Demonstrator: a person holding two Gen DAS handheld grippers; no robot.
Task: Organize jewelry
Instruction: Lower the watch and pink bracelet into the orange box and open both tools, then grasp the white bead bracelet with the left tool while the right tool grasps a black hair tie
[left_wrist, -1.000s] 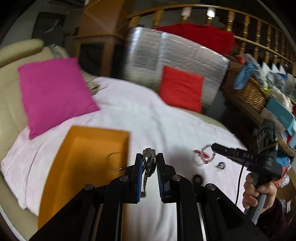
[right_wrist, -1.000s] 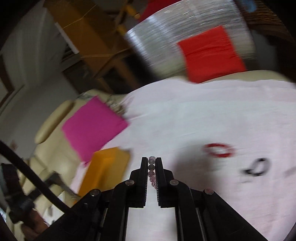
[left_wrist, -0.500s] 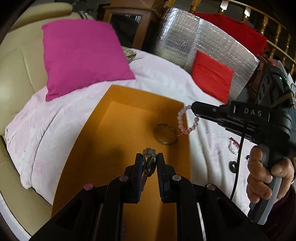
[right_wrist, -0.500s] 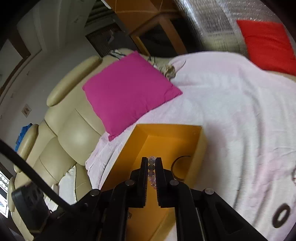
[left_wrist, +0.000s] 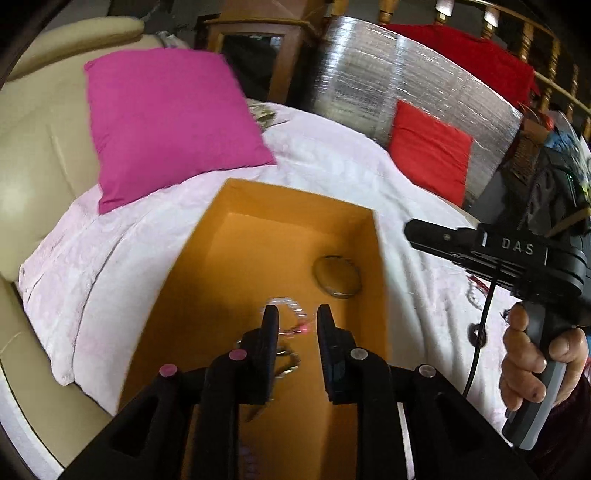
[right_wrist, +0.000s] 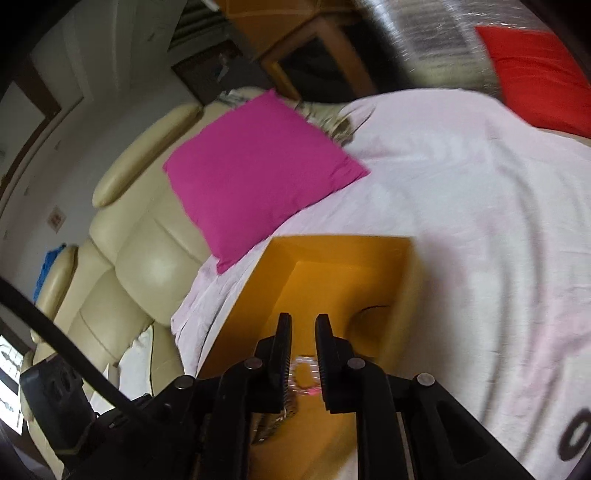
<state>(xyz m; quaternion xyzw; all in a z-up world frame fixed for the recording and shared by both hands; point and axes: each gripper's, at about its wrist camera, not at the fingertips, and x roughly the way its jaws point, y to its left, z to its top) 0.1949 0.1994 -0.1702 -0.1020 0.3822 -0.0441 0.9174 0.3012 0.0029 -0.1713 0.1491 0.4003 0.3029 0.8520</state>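
Opening since before, both grippers' fingers (left_wrist: 270, 325) dropped jewelry (bracelet (left_wrist: 291, 314)) into box (left_wrist: 288, 206).

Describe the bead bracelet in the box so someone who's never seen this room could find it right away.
Find the orange box on the pale pink cover, below the magenta cushion. The bead bracelet lies on the box floor: a loop of pale, clear beads with one bright pink bit. The round flat piece near the box's right wall is solid and larger.

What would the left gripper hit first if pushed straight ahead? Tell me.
Probably the beaded bracelet lying on the floor of the orange box, seen just beyond the open left gripper. Depth is unclear; it may reach the bare box floor instead.
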